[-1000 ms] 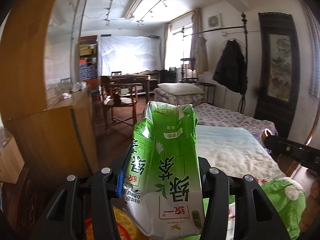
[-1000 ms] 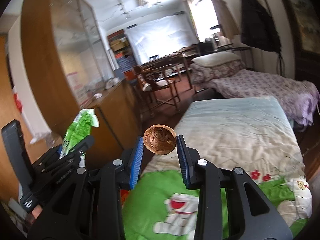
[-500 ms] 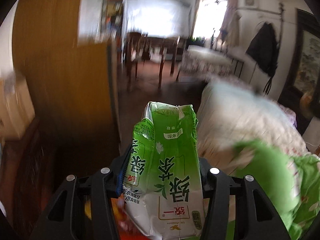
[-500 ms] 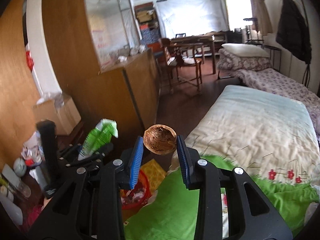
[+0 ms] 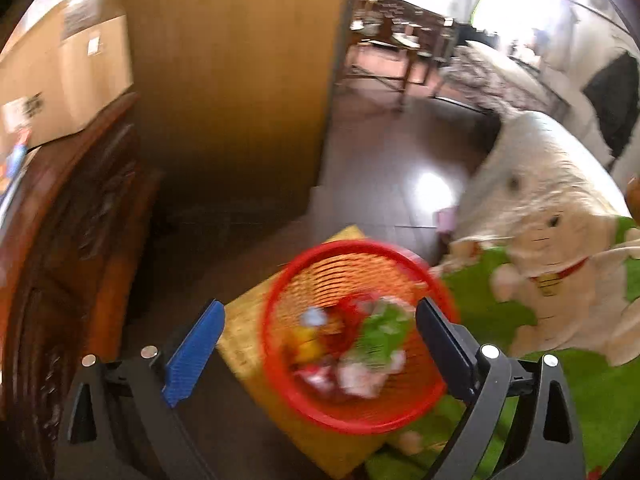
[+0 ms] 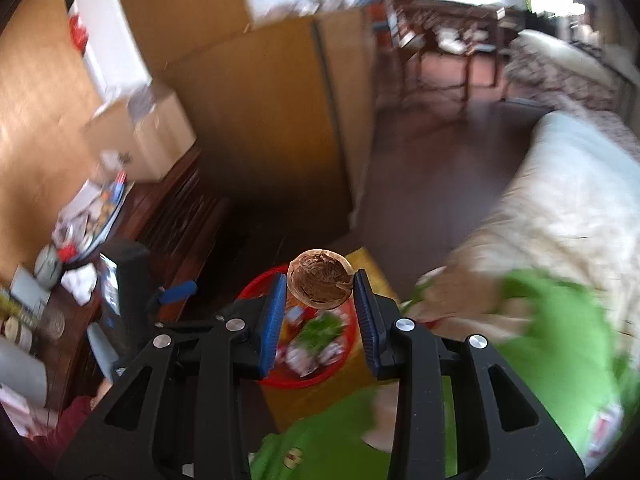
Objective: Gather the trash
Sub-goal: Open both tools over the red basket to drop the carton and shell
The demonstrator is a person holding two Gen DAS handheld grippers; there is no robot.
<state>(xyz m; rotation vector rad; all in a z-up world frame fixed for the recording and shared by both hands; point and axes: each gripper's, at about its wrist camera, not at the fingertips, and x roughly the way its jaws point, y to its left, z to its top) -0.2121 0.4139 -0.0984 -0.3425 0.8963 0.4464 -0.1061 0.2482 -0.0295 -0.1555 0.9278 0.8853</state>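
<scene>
The left tongs point down over a red mesh bin and their jaws are opening, spread wide with nothing between the pads. Below them a green carton lies in the bin among other blurred wrappers, red, yellow and white. The bin stands on a yellow mat on the dark floor, just beside a bed with a green blanket that bears a white cat figure.

The right tongs are clenched on a brown nutshell, a round half held by its sides between the blue pads, its hollow face towards the camera. In this view the shell hangs above the far rim of the bin, and the carton shows green inside it. The left tongs appear at the left, one blue pad in sight.

A dark wooden chest at the left carries a cardboard box and small clutter. A tall wooden cabinet stands behind the bin.
</scene>
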